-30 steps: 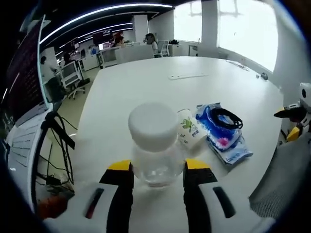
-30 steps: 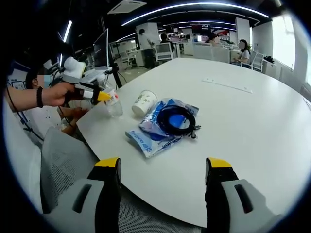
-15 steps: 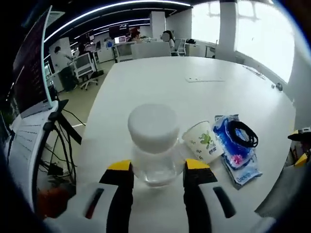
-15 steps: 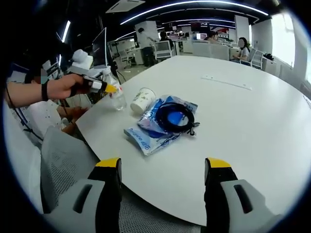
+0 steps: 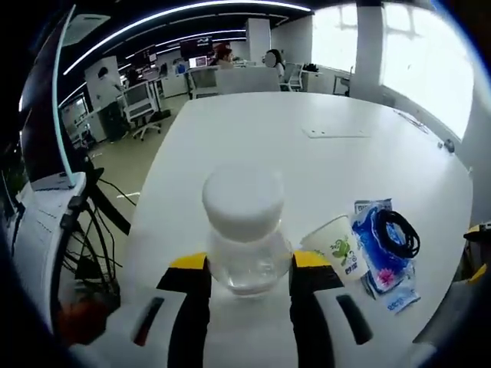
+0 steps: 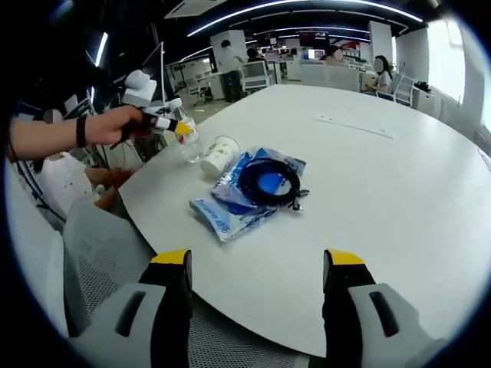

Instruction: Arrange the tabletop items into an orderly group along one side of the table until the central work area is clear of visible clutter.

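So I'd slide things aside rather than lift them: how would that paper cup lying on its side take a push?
The paper cup lies on its side, so it would probably roll, curving as tapered cups do. It looks thin and empty, likely light and easily crushed. It rests against the blue packet, which may block or shift with it.

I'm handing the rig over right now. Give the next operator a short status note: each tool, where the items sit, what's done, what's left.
Left tool: shut on the clear bottle with the white cap, near the table edge.
Right tool: open, holding nothing, at the near edge of the table.
Items: the paper cup lies on its side beside the blue packet; the black cable coil rests on the packet. All cluster by one side.
Done: items gathered close together.
Left: set the bottle down next to the cup, probably stand the cup upright. A flat white strip lies further out on the table.
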